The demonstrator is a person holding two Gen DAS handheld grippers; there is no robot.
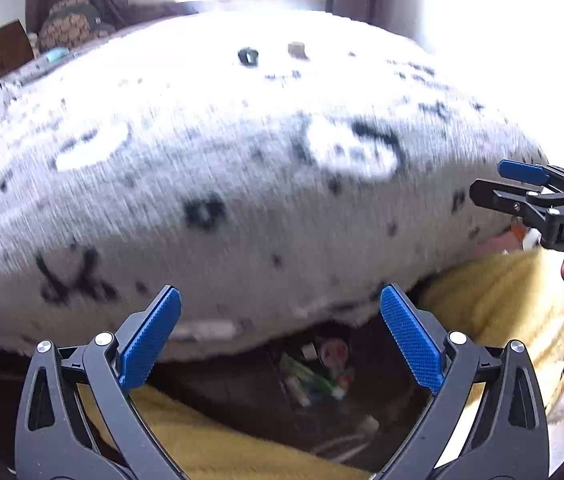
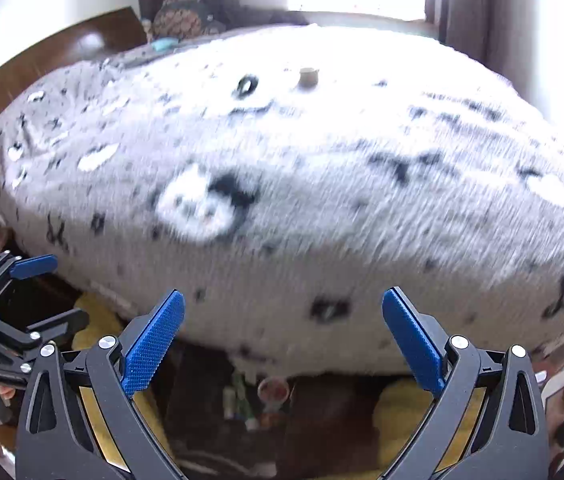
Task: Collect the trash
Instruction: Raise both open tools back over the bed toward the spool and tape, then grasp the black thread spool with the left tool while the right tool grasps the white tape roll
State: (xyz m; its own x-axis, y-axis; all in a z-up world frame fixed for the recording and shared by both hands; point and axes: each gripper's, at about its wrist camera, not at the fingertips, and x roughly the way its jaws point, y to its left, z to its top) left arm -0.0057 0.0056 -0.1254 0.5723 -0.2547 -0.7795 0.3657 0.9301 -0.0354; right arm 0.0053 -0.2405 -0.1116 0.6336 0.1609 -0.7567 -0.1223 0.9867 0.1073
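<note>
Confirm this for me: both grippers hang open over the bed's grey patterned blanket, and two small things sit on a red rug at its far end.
Wrong in one respect: the black ring and tan object sit on the grey patterned blanket itself, as the right wrist view shows. The left gripper and right gripper are open.

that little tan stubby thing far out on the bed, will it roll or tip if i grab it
The tan stubby object looks short and roughly cylindrical, standing upright, so it probably won't tip easily. It sits on a fluffy patterned blanket, which should damp any rolling. It appears small and likely light, though blur hides its material.
</note>
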